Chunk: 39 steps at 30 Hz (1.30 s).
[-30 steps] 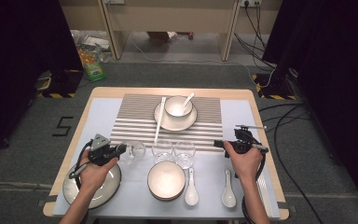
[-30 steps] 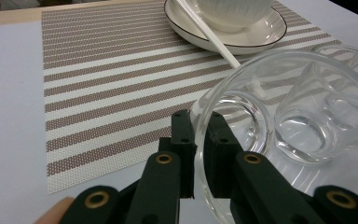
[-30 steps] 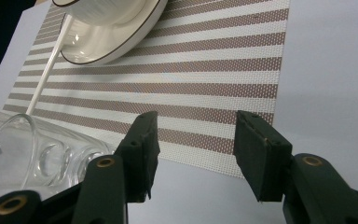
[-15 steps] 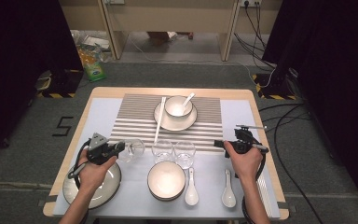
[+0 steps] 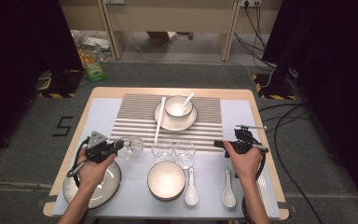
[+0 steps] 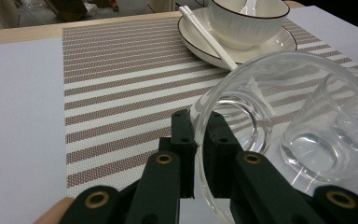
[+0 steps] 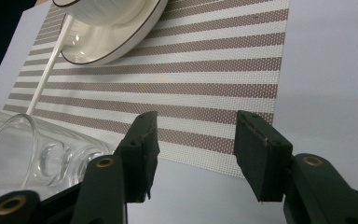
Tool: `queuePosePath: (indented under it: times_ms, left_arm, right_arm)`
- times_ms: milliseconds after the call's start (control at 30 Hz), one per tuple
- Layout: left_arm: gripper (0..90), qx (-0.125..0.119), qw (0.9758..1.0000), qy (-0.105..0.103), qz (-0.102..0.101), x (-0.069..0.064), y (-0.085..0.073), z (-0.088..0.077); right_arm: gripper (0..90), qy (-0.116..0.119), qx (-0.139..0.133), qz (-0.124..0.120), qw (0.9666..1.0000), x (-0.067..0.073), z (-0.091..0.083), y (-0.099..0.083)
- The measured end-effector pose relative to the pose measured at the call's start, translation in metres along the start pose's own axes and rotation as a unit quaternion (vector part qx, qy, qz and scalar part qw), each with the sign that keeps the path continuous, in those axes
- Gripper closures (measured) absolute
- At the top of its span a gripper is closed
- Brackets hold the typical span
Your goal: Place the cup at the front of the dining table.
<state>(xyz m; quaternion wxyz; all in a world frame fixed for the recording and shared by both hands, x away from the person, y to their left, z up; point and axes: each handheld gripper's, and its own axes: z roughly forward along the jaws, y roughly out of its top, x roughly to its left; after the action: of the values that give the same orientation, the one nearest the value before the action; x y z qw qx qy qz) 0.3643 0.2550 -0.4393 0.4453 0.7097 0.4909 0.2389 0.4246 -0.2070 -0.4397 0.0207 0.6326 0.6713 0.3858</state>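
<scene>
Clear round glass cup (image 6: 279, 135) rim between black left gripper (image 6: 199, 140) pads.

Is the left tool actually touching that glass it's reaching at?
Touching. In the left gripper view the left tool has its jaws closed on the rim wall of the tilted glass, one pad inside the rim and one outside, with no gap.
</scene>
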Motion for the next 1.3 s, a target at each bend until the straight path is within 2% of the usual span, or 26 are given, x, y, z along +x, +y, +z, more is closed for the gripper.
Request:
queuePosePath:
  times_ms: [767, 1300]
  left_arm:
    - [83.9, -0.008, 0.9999, 0.011, 0.003, 0.006, 0.013, 0.001]
    - [83.9, -0.012, 0.9998, 0.014, 0.006, 0.004, 0.022, 0.006]
  right_arm:
    - [49.9, 0.000, -0.001, -0.001, 1.0000, -0.001, 0.000, 0.000]
    - [49.9, 0.001, -0.002, 0.001, 1.0000, -0.002, -0.001, 0.001]
